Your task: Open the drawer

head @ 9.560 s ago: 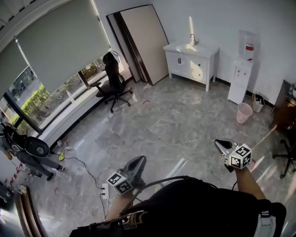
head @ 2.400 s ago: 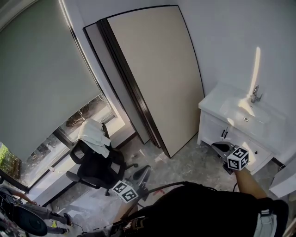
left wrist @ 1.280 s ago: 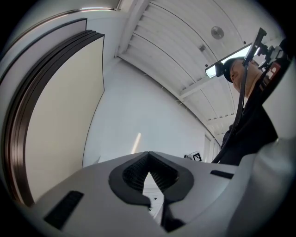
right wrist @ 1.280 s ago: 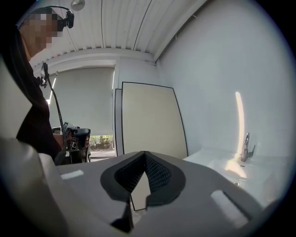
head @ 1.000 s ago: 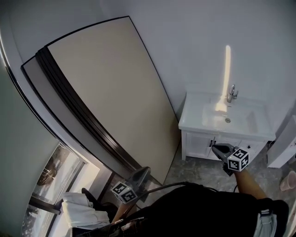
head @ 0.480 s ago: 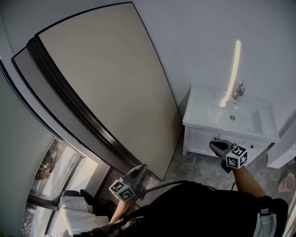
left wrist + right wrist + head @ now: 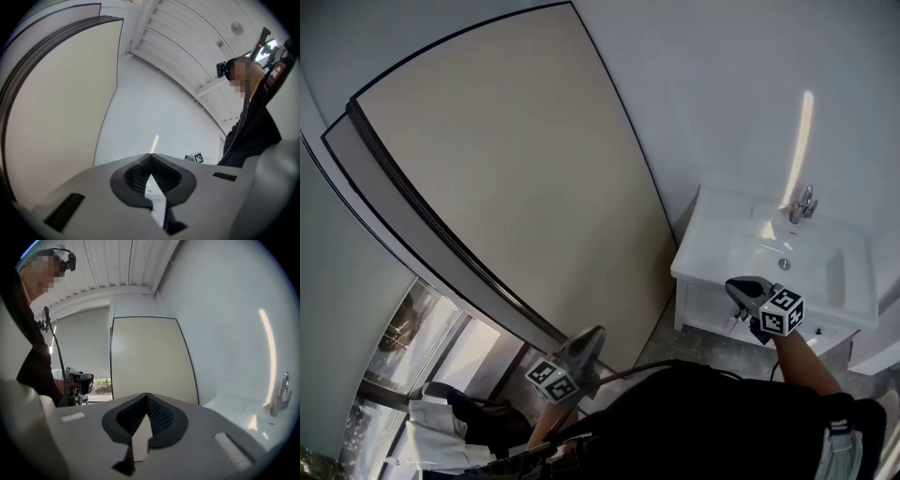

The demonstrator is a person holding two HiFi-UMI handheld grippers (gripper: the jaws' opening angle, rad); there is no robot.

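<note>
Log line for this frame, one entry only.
left gripper: jaws shut, empty | right gripper: jaws shut, empty, in front of white sink cabinet | cabinet: untouched

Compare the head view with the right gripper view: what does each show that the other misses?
Head view only: the cabinet front below the white basin top, and the right tool seen from outside with its marker cube. Right gripper view only: the ceiling, and that tool's jaws shut with nothing between them. Both: the beige panel leaning on the wall, the basin top and the tap.
</note>
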